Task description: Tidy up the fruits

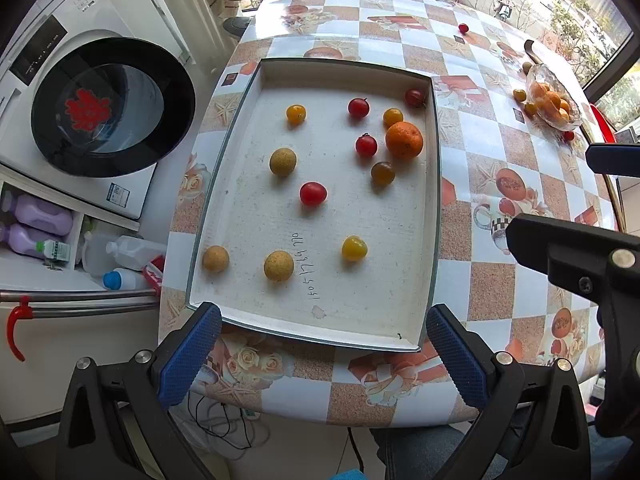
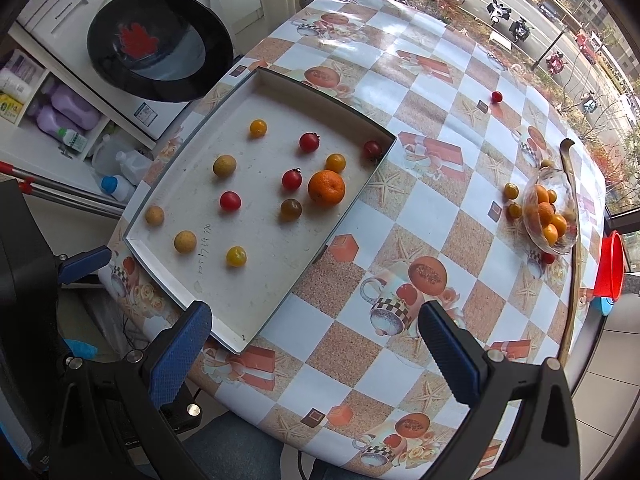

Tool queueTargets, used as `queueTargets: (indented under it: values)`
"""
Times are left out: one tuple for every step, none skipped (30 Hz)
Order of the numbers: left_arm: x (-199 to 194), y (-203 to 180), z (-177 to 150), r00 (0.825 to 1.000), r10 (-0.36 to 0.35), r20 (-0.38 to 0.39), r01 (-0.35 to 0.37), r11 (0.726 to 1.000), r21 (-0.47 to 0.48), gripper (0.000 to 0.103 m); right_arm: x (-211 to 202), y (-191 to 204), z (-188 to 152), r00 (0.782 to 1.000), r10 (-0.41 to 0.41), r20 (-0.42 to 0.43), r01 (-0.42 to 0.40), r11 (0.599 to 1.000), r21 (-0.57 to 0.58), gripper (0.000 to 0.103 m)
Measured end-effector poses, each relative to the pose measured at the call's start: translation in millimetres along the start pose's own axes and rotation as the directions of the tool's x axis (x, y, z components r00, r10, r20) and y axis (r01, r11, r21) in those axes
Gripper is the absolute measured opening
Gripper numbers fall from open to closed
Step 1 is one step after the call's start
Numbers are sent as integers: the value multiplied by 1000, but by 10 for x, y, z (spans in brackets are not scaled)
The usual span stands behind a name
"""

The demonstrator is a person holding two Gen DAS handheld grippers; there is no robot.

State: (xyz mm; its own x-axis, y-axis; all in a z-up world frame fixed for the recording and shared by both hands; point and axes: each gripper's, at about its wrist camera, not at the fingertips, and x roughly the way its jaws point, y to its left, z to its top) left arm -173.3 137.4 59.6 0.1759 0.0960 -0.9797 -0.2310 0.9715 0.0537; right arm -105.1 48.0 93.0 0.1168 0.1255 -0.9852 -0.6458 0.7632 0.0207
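Note:
A shallow white tray lies on the checked table and holds several small red, yellow and tan fruits and one orange. A glass bowl of oranges stands at the far right, with small fruits beside it. A lone red tomato lies far back on the table. My left gripper is open and empty at the tray's near edge. My right gripper is open and empty above the table's near edge, right of the tray's corner.
A washing machine stands left of the table, with bottles on shelves below. A red cup sits at the right table edge. A long wooden spoon lies by the bowl.

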Motion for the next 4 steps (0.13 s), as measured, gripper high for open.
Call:
queueTargets:
  values:
    - [-28, -12, -7, 1000, 5, 17, -5, 1000, 5, 103, -1, 2, 0, 1000, 2, 0, -2, 1000, -1, 103]
    - [-42, -24, -10, 1000, 6, 22, -6, 1000, 9, 103, -2, -2, -4, 1000, 3, 1, -3, 1000, -2, 103]
    - [-43, -30, -8, 1000, 3, 17, -3, 1000, 7, 103, -1, 1, -3, 1000, 3, 0, -3, 1000, -1, 103]
    - [-33, -29, -7, 1000, 1, 7, -1, 1000, 1, 103, -1, 3, -3, 1000, 3, -1, -3, 1000, 1, 103]
